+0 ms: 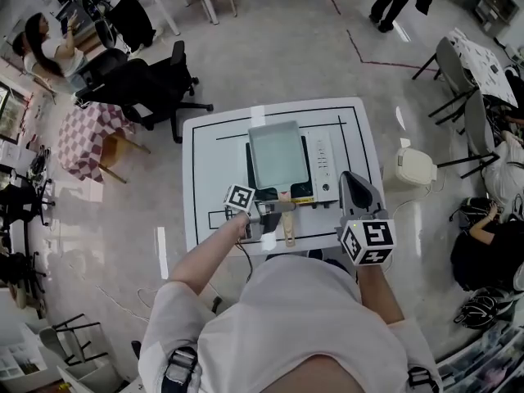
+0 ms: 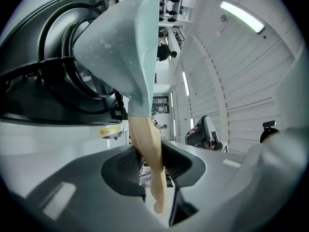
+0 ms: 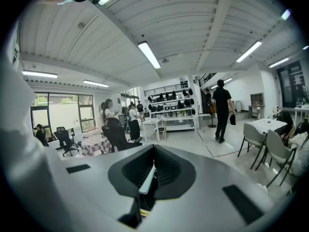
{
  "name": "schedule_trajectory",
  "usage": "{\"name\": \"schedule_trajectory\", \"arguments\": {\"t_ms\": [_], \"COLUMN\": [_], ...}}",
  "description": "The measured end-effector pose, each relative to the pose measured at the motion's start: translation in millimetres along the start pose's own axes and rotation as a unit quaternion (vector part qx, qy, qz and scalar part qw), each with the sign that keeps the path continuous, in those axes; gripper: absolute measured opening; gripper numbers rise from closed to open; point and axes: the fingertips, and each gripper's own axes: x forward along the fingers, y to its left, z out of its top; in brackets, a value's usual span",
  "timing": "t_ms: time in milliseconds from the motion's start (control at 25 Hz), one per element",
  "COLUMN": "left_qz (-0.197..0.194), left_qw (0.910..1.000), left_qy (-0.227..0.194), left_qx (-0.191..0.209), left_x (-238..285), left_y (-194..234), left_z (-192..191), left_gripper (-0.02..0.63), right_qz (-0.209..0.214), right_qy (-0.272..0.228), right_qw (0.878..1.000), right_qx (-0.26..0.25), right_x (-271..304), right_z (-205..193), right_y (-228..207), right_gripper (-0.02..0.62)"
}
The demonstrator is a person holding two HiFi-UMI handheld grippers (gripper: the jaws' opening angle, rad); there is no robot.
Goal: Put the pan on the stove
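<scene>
A pale grey-green square pan (image 1: 278,155) lies over the burner of a black and white tabletop stove (image 1: 324,170) on the white table (image 1: 205,178). Its wooden handle (image 1: 288,223) points toward me. My left gripper (image 1: 274,210) is shut on that handle. In the left gripper view the handle (image 2: 147,149) runs between the jaws of the left gripper (image 2: 154,178), with the pan (image 2: 120,47) against the black burner ring (image 2: 58,95). I cannot tell whether the pan rests on it. My right gripper (image 1: 350,178) hovers right of the stove, shut and holding nothing; it is also in its own view as the right gripper (image 3: 147,178).
The table's front edge is close to my body. Black office chairs (image 1: 155,88) and a checkered table (image 1: 86,133) stand at the back left. A white bin (image 1: 415,168) sits on the floor to the right. People sit and walk around the room.
</scene>
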Motion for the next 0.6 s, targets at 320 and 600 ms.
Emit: {"name": "schedule_trajectory", "arguments": {"t_ms": [320,600], "left_qz": [-0.013,-0.013], "left_qw": [0.9983,0.9977], "left_qy": [0.020,0.025], "left_qx": [-0.054,-0.061], "left_x": [-2.6,-4.0], "left_y": [3.2,11.0], "left_z": [-3.2,-6.9], "left_gripper": [0.129,0.126], "right_qz": [-0.001,-0.003], "right_qy": [0.001,0.000], "right_qw": [1.000,1.000], "right_qx": [0.001,0.003], "right_x": [1.0,-0.8], "right_z": [-2.8,-2.9], "right_y": [-3.4,-2.4], "right_gripper": [0.008,0.008]}}
